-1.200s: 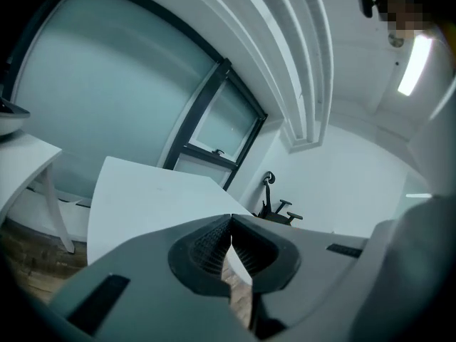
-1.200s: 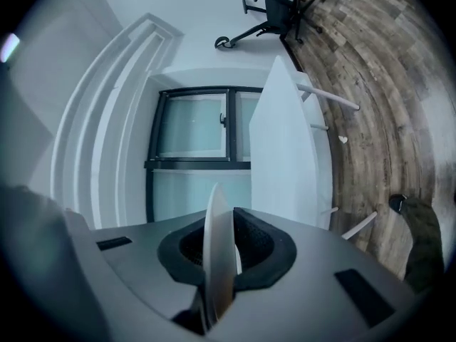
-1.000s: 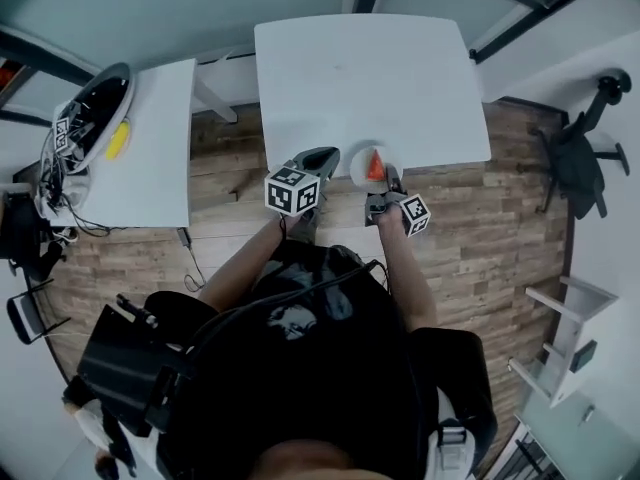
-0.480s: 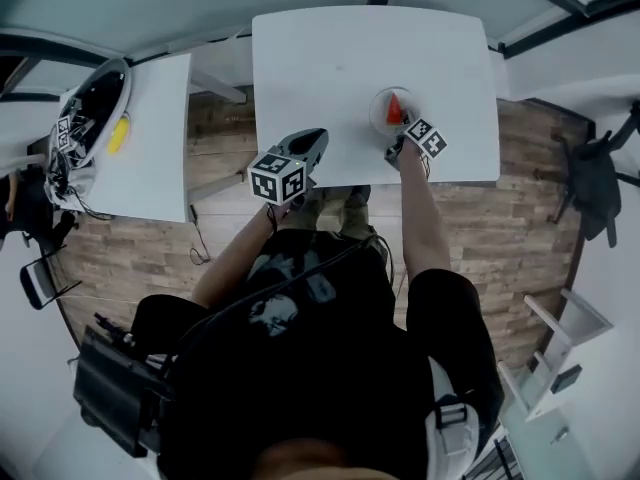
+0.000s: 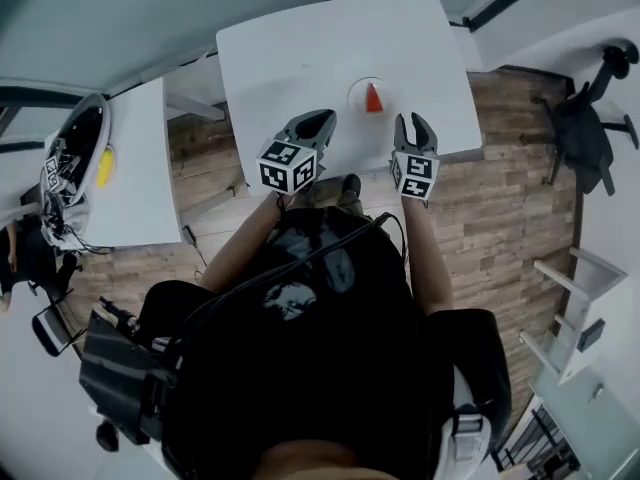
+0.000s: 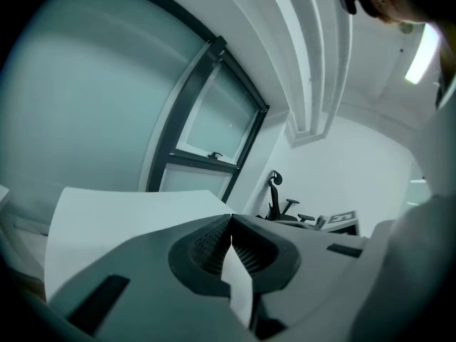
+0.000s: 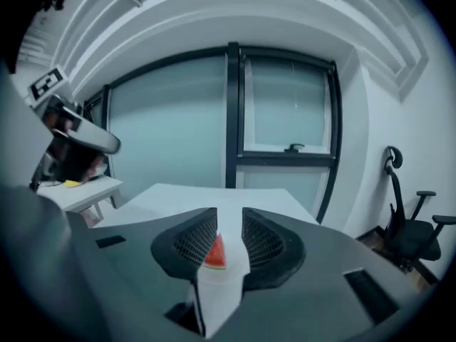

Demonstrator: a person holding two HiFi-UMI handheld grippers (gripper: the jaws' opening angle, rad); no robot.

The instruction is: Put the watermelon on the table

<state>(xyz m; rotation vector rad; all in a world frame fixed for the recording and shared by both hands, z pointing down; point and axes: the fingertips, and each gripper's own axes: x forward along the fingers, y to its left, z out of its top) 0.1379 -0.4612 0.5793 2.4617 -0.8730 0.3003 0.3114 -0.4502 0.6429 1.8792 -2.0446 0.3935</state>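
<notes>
A red watermelon wedge (image 5: 373, 97) stands upright on a small pale round plate (image 5: 357, 95) near the middle of the white table (image 5: 300, 48). My right gripper (image 5: 414, 121) hovers over the table's front edge, just short of the wedge, its jaws opening. In the right gripper view the wedge (image 7: 215, 253) shows through the gap of that gripper (image 7: 229, 226), beyond the pads and untouched by them. My left gripper (image 5: 322, 118) hangs to the left of the plate, shut and empty. In the left gripper view its tips (image 6: 231, 223) meet over the table (image 6: 121, 212).
A second white table (image 5: 140, 168) stands at the left, carrying a round basket of cables (image 5: 70, 153) and a yellow object (image 5: 105, 168). An office chair (image 5: 585, 128) is at the right on the wooden floor (image 5: 500, 198). A glass wall (image 7: 178, 120) lies behind the table.
My right gripper carried the watermelon from the table's front edge further onto the table, rolled, let go and drew back. The left gripper moved forward slightly.
</notes>
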